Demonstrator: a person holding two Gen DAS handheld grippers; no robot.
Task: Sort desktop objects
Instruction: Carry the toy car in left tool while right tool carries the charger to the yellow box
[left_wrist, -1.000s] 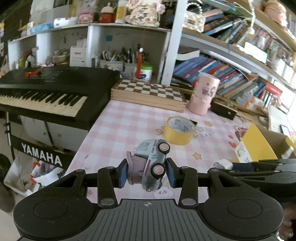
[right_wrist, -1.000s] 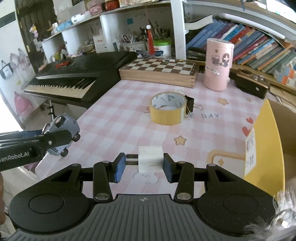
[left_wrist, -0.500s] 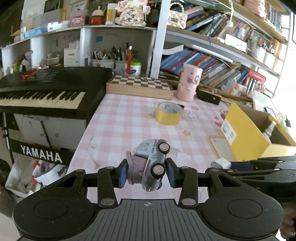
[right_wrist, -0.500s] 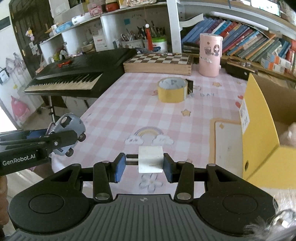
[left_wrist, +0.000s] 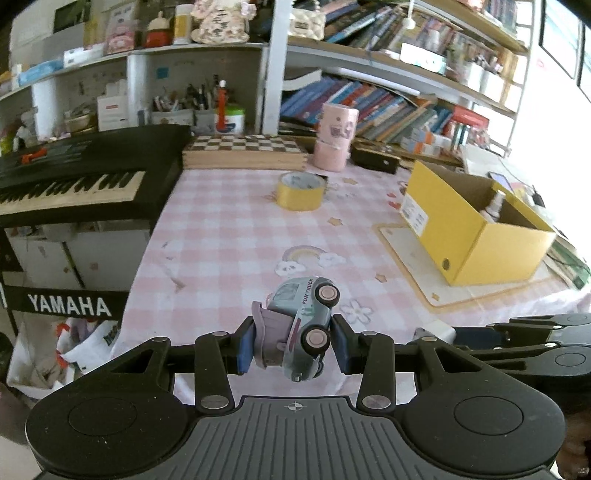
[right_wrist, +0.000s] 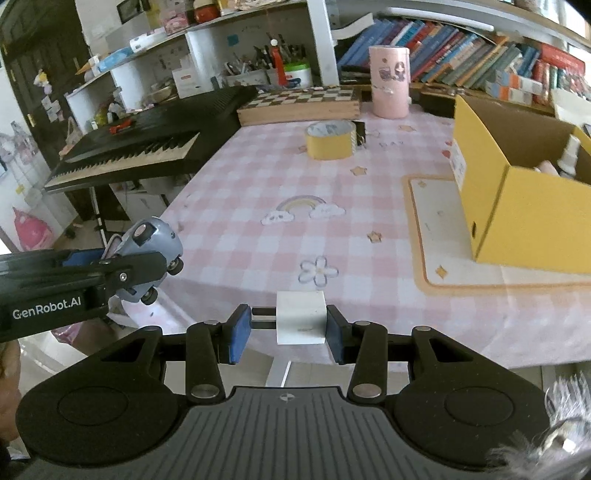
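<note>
Crowded white shelves (left_wrist: 207, 70) back a pink-checked table (left_wrist: 229, 236) beside a black keyboard (left_wrist: 85, 173).

White capital letters reading "YAMAHA" stand on the black front panel of the keyboard stand (left_wrist: 70, 305). "FUN TRUCK" runs along the side of the small blue toy truck (left_wrist: 301, 325). White lettering "GenRobot.AI" is printed on the black arm of the left tool (right_wrist: 122, 273). On the pink checked cloth over the surface (right_wrist: 258, 173), faint letters "DAY" show beside the yellow tape roll (right_wrist: 330, 140).

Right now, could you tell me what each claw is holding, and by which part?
The left claw grips the toy truck across its roof and underside. The right claw pinches the white charger plug by its prongs and opposite face.
</note>
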